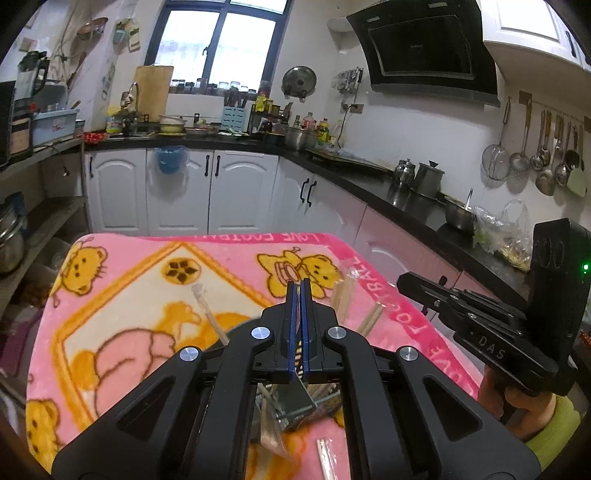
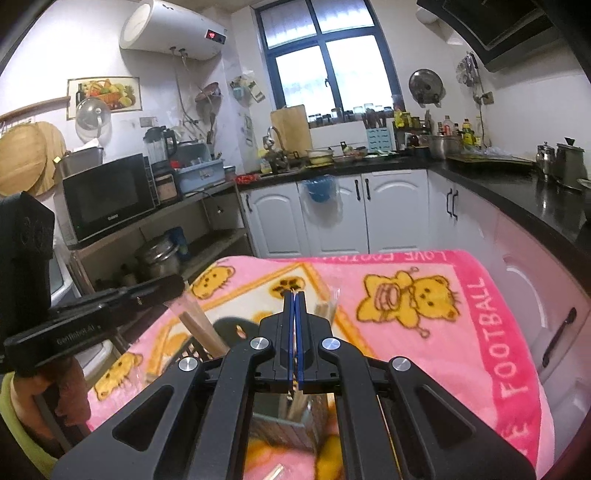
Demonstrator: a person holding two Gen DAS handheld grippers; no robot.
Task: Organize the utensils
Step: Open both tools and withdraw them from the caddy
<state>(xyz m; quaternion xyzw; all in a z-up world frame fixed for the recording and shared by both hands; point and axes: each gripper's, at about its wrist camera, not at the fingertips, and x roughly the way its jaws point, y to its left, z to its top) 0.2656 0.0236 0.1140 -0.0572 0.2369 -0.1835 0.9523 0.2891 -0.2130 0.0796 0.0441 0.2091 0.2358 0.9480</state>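
Both jaws pinch thin patterned chopsticks [image 1: 298,350] above the metal utensil holder [image 1: 291,408] on the pink bear blanket [image 1: 147,280]; a loose grip risks dropping them outside it.

I see a dark-framed window [image 2: 325,62] glowing with daylight above white arched cabinet doors [image 2: 369,218], a glossy black countertop [image 2: 517,184], white-tiled walls [image 1: 417,125] and a white cylindrical water heater [image 2: 170,31]

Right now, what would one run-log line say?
left gripper: jaws shut on patterned stick | right gripper: jaws shut on thin stick | utensil box below | pink blanket underneath
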